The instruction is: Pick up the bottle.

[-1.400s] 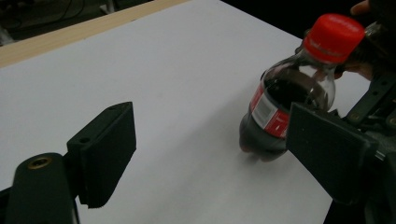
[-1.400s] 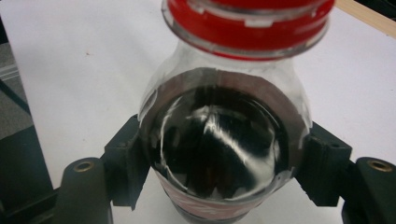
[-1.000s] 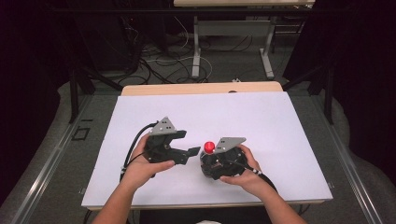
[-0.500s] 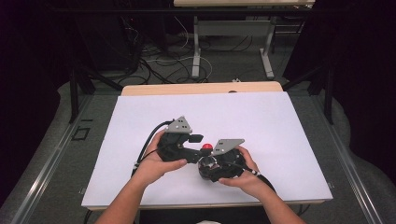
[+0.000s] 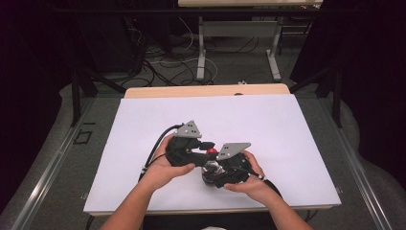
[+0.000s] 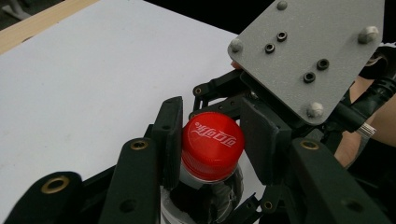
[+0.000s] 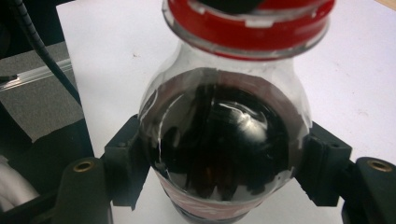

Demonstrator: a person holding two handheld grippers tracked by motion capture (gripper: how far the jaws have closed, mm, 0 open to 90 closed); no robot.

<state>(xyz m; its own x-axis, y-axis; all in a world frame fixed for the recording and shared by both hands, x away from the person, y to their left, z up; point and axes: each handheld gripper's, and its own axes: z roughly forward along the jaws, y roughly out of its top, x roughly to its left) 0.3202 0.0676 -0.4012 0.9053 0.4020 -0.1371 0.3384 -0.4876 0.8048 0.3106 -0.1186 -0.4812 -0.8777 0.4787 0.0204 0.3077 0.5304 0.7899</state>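
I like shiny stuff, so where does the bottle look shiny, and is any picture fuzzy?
In the right gripper view the bottle shows white glints on its dark rounded shoulder. In the left gripper view the red cap is sharp, its lettering clear, while the nearest tool parts look soft. The high view is dim around the bright white table.

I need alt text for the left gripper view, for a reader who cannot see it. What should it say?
A red bottle cap sits between the left gripper's two black jaws, which stand close on either side of it. Under the cap is a dark bottle, above a white table. At upper right is the right gripper's grey plate.
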